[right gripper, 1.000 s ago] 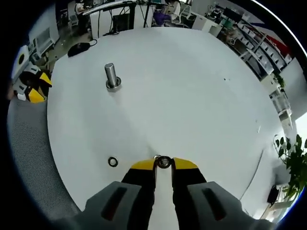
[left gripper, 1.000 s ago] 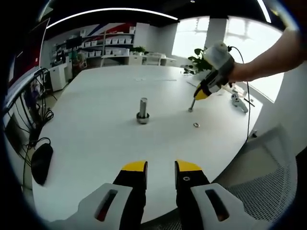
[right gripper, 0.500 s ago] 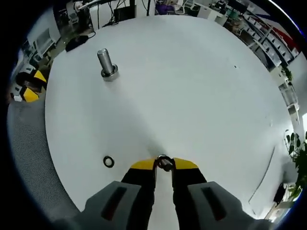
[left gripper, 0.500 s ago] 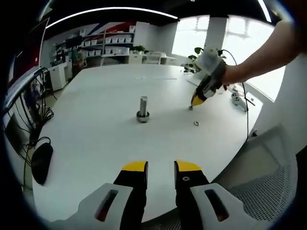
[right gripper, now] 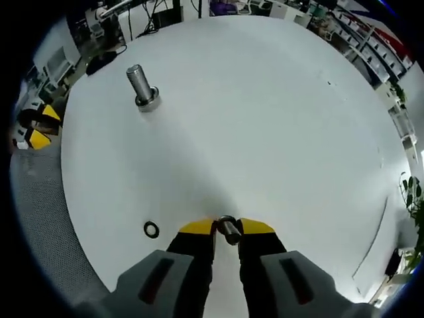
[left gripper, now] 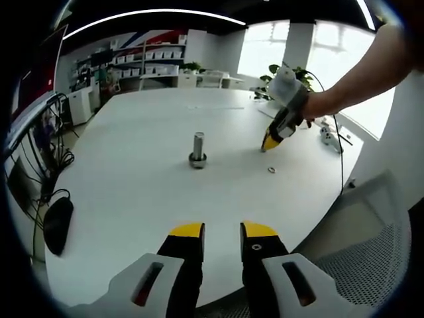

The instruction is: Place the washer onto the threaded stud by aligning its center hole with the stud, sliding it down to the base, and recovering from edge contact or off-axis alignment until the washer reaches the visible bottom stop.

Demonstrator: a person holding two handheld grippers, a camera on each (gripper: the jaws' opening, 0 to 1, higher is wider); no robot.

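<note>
A white round table (right gripper: 278,119) holds an upright threaded stud (right gripper: 140,86) at its far left. The right gripper (right gripper: 226,228), jaws narrowed, pinches a small metal washer (right gripper: 228,228) well apart from the stud. A spare ring (right gripper: 152,229) lies nearby. The left gripper (left gripper: 222,233) hovers, jaws narrowly parted, holding nothing. Carrying, aligning and sliding down likely remain.

My right hand-held gripper (right gripper: 226,227) has its jaws squeezed on a small metal piece. My left hand-held gripper (left gripper: 222,231) has its jaws a little apart.
</note>
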